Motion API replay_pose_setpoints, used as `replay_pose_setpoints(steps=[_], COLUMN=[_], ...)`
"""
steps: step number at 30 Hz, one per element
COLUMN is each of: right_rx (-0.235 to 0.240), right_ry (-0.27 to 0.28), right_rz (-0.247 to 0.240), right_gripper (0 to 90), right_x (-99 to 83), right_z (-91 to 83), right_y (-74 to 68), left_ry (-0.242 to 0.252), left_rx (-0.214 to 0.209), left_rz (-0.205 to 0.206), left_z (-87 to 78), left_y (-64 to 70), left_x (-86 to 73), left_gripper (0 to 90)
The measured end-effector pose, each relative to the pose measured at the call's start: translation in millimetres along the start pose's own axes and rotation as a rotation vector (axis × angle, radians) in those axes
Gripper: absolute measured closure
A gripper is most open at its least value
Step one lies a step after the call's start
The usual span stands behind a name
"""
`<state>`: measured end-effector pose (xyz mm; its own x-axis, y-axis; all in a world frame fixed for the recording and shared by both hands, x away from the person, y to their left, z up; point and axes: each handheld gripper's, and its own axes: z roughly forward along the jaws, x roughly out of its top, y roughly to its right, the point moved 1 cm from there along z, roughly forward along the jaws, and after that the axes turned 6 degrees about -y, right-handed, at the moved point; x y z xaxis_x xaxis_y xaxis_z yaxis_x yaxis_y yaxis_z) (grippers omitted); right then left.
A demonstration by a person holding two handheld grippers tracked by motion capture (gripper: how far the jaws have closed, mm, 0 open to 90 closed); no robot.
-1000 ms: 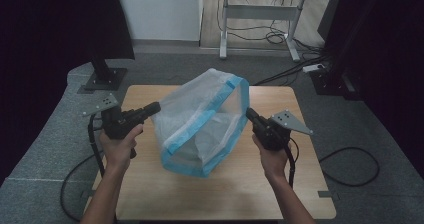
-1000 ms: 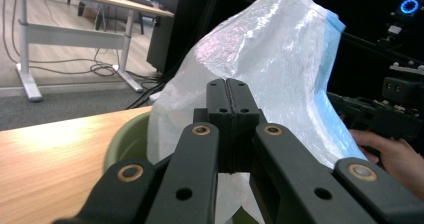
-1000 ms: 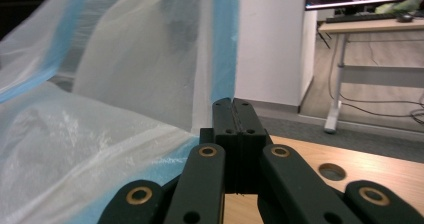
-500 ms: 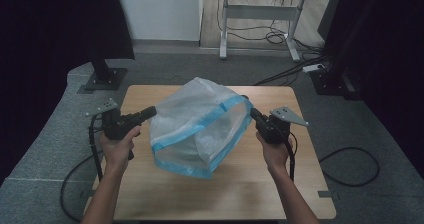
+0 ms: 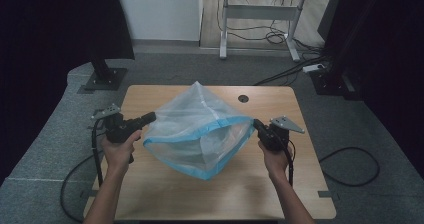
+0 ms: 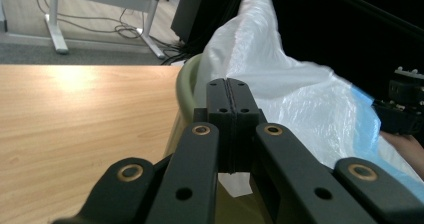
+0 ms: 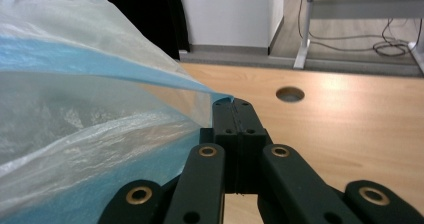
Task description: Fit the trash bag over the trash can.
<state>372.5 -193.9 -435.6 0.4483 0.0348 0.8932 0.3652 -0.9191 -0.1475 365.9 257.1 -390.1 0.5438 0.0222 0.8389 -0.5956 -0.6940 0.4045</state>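
While I've got both grippers up over the tabletop (image 5: 150, 194), the clear plastic bag (image 5: 192, 129) hangs stretched between them, roughly over the middle of the wood. It's a thin see-through bag with a light blue band (image 5: 175, 161) running around its mouth, and the mouth faces toward me and down, gaping open in a rough diamond shape. The closed end pokes up into a peak on the far side.

My left gripper (image 5: 150, 117) has its fingers pressed flat together on the bag's left edge; in the left gripper view the two black fingers (image 6: 220, 109) meet with no gap, white plastic bunched just past them. The right gripper (image 5: 256, 124) is the same deal on the other side, its fingers (image 7: 245, 116) clamped shut right on a corner of the blue band.

There's a round cable hole (image 5: 243, 98) in the tabletop behind the bag, well apart from it. A white desk frame (image 5: 260, 11) stands on the floor beyond.
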Motion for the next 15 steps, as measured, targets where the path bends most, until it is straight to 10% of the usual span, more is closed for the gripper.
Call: replay_pose_setpoints(steps=[9, 15], right_rx=[0.027, 0.042], right_ry=[0.005, 0.041], right_rz=[-0.001, -0.024], right_gripper=[89.2, 89.2], right_x=[-10.8, -4.8], right_z=[0.3, -10.9], right_y=[-2.0, -8.8], left_ry=[-0.018, 0.002], left_rx=[-0.017, -0.012], left_rz=[0.006, 0.091], left_z=[1.6, -8.1], left_y=[-0.2, 19.7], left_x=[-3.1, 1.8], left_gripper=[87.8, 54.9])
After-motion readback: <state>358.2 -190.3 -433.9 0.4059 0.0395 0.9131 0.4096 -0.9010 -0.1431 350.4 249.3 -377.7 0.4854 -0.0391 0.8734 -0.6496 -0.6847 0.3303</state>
